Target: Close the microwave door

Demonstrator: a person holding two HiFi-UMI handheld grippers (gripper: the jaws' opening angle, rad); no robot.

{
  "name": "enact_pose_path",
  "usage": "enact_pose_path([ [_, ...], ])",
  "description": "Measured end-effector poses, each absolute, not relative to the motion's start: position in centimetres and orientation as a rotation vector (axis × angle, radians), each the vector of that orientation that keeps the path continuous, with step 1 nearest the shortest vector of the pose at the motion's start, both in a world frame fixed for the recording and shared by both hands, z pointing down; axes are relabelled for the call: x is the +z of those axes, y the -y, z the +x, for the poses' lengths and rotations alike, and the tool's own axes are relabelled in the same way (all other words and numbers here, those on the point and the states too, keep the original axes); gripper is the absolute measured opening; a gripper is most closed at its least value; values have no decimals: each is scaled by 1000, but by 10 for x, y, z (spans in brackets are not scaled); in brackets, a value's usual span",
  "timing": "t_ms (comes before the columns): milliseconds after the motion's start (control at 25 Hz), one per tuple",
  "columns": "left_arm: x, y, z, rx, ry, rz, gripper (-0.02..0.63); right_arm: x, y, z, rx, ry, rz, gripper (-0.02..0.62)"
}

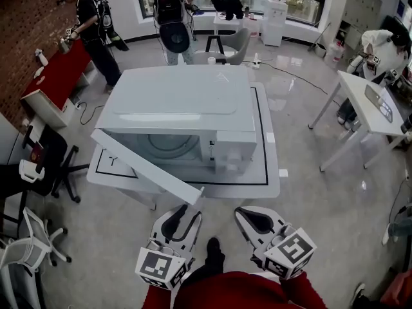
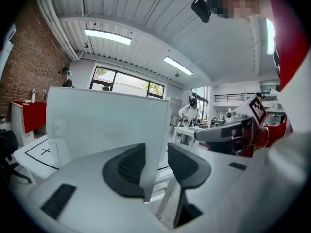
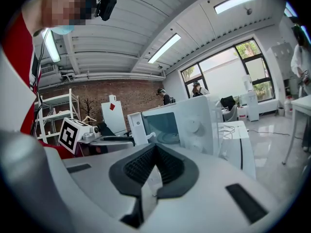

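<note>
The microwave sits in the middle of a low white table, straight ahead at 12 o'clock from the person, with its control panel on the right of the front. Its door is open, hinged at the left and swung out toward 7 o'clock, so the cavity and its round plate show behind it. The free edge of the door points down toward 6 o'clock and ends just above the left gripper. In the left gripper view the fingers stand well apart. The door's free edge rises in the gap between them, close against the left pad, with clear space to the right pad, so nothing is clamped. The right gripper is held beside the left one, at 5 o'clock from the microwave and apart from the table. Its own view shows its dark pads pressed together with nothing between them, and the microwave front is ahead of it at 12 o'clock. Other people stand at 11, 12 and 2 o'clock across the glossy floor, and a red desk lies at 10 o'clock.
</note>
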State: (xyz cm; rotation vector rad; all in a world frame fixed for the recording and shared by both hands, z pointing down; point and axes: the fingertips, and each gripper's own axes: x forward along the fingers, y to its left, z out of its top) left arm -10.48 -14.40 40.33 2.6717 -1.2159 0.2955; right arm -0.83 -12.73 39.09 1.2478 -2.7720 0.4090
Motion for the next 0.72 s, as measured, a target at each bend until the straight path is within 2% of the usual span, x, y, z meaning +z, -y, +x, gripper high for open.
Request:
enact_pose_path([
  [720, 404, 175, -88, 256, 1131, 2734, 135, 391, 145, -1, 422, 2732, 1339, 14],
])
